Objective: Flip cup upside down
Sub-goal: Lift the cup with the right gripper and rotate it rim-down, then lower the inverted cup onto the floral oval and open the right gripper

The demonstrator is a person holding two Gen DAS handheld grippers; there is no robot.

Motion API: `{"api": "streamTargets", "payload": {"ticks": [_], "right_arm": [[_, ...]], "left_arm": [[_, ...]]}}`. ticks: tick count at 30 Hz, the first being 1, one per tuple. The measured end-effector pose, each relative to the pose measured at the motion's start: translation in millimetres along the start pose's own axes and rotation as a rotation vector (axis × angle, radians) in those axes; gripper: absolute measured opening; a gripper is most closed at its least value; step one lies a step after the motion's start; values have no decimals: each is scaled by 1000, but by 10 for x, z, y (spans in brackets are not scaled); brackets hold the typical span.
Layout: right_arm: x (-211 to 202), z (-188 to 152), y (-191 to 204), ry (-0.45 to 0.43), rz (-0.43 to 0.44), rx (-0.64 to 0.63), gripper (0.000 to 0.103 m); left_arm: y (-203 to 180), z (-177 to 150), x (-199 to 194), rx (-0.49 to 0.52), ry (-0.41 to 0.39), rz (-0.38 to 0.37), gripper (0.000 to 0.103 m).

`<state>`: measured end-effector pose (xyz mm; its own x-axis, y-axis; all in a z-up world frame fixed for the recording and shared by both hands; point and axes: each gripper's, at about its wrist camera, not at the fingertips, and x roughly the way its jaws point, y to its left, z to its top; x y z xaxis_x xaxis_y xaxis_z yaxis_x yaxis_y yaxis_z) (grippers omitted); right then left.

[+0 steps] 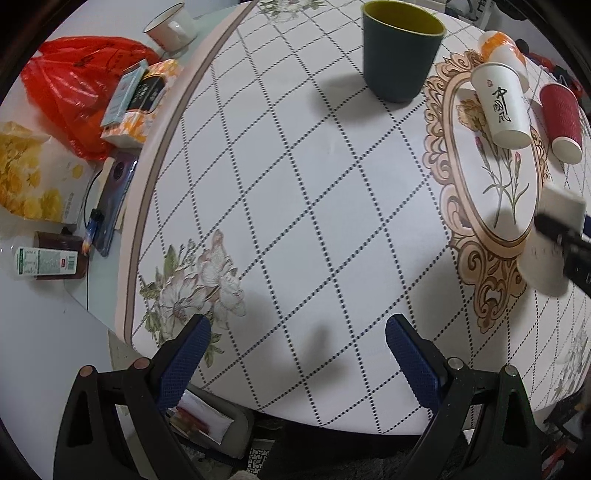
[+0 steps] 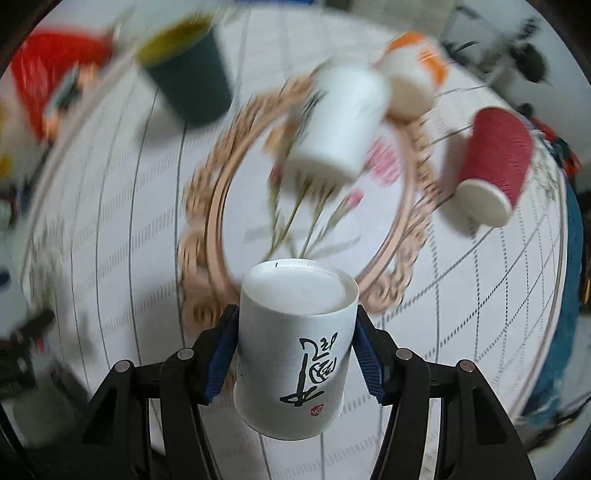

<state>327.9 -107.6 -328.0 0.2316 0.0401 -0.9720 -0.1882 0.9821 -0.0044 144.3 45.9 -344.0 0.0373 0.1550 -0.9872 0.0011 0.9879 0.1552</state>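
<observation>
My right gripper [image 2: 295, 350] is shut on a white paper cup [image 2: 295, 350] with black calligraphy, held above the table with its closed base pointing away from the camera and its rim toward it. The view around it is motion-blurred. In the left wrist view the same cup [image 1: 543, 266] shows blurred at the right edge, in the right gripper [image 1: 569, 243]. My left gripper [image 1: 295, 354] is open and empty above the near part of the table.
On the floral tablecloth [image 1: 295, 184] stand a dark green cup [image 1: 400, 48] upright, and upside-down white [image 1: 502, 103], red [image 1: 561, 118] and orange-patterned [image 1: 504, 51] paper cups. Left of the cloth lie a red bag [image 1: 74, 92], boxes, a bottle and a mug [image 1: 171, 26].
</observation>
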Motion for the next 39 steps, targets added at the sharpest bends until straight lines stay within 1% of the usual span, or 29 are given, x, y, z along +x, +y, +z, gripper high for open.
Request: {"api": "streamTargets", "payload": {"ticks": [2,5,7,10,14,17,20,22,24,25,27,30,33,39], "right_arm": [[-96,-58,-56,-138,1,59,62],[-94,-207,-79,-252,-29,86,62],[-44,-317,-62,-283,-40,87,62],[-102,-429,-47,-327,-57,80,62],[-79,-649,3,-324,-63,83,63],[-62,-694,3,-296,-63,82,63],[-88,-722,-32,-260,-54,116,65],[-144,-761,-62,-246,-56,148,81],[-277,-849,-106,-227,-63,199,91],[-338,-898,-119,-218,-74,219,94],[-531,-1047,-153,-200,-109,272,95],[-780,-1254,-189,-203,-157,327,97],[-1038,-1471,-222,-206,-196,374,98],[-1474,-1826,-256,-225,-221,422,98]], "left_arm": [[-58,27,18,12,2,-2,97],[-150,56,32,37,-2,1,97],[-193,61,33,49,-7,4,97],[-250,61,20,64,-15,-5,97],[-305,66,-10,83,-29,-17,97],[-345,66,-63,94,-44,-39,97],[-376,59,-156,108,-66,-67,97],[-402,40,-244,122,-89,-76,97],[-423,-1,-360,134,-118,-97,97],[-433,-13,-406,138,-127,-103,97],[-465,-71,-535,153,-160,-111,97],[-501,-163,-713,168,-201,-115,97],[-523,-278,-947,169,-240,-140,101],[-520,-482,-1387,171,-324,-149,101]]}}
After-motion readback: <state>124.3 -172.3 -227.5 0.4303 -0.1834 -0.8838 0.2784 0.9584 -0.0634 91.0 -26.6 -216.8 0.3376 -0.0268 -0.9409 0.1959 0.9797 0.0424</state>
